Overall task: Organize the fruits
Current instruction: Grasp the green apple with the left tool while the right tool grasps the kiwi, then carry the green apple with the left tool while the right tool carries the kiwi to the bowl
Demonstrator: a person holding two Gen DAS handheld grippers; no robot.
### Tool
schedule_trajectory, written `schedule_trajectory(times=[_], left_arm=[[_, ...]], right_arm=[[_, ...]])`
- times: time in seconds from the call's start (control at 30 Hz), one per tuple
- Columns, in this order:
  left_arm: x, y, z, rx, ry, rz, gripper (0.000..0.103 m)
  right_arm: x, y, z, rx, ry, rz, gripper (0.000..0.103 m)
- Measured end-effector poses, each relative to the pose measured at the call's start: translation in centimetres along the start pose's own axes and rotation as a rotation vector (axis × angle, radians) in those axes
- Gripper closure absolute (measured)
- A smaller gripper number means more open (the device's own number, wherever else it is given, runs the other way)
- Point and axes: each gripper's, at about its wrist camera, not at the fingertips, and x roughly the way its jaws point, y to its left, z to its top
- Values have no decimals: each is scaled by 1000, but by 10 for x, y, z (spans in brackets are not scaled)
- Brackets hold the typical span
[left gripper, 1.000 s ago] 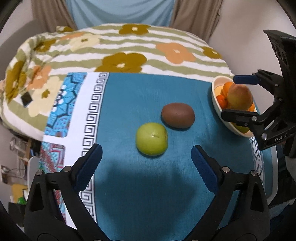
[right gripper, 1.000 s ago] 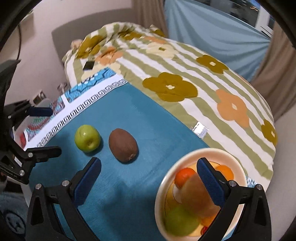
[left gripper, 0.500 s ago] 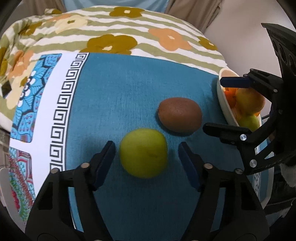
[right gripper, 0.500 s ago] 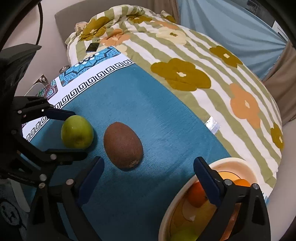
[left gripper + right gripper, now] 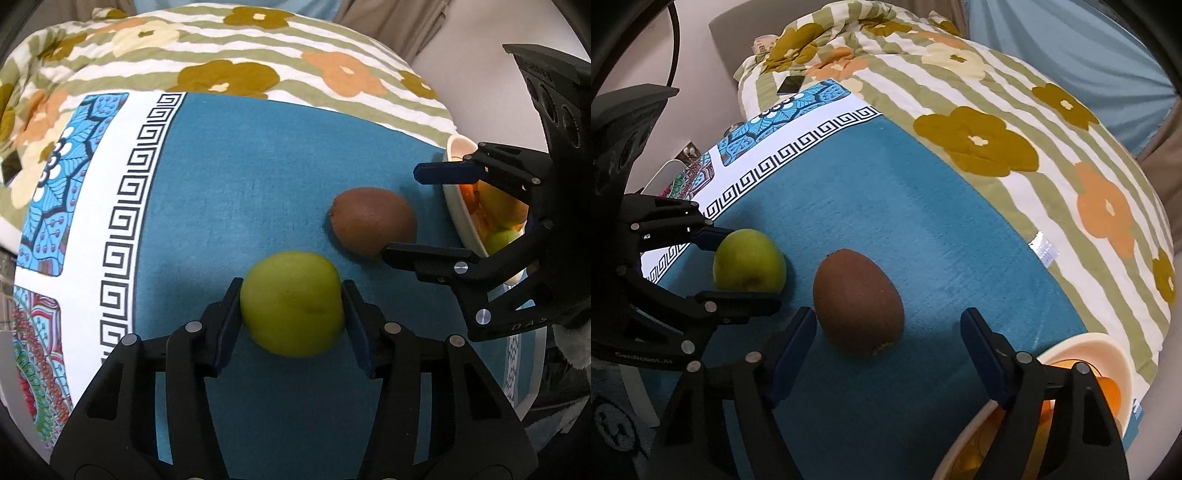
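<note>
On a teal bedspread, the left claw closed on the apple while the right claw, closing but not yet gripping, straddled the kiwi; both fruits remained outside the half-filled bowl.

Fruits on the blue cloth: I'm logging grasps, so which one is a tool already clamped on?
The green apple: the left tool has both pads against its sides. The brown kiwi lies free between the right tool's open pads.

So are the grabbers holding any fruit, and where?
The left gripper has just closed on the green apple, pads on its two sides. The right gripper is closing around the kiwi, not touching yet.
</note>
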Motion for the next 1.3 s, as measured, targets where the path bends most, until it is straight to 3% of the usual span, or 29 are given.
schedule_trajectory(times=[0.23,0.53,0.67,0.93,1.3], left_arm=[[-4,8,-1,-3,8,24,47],[-8,16,-4,-10,5,54,47],[-14,20,-6,-10,-4,77,47],[-33,17,-8,-6,-41,101,47],[-69,-13,3,39,-108,114,47]], right_arm=[[8,5,4,-7,2,49,30],[21,5,3,21,15,83,43],[19,6,3,22,6,80,54],[4,8,-1,43,-30,82,56],[-51,4,-16,125,-102,67,56]])
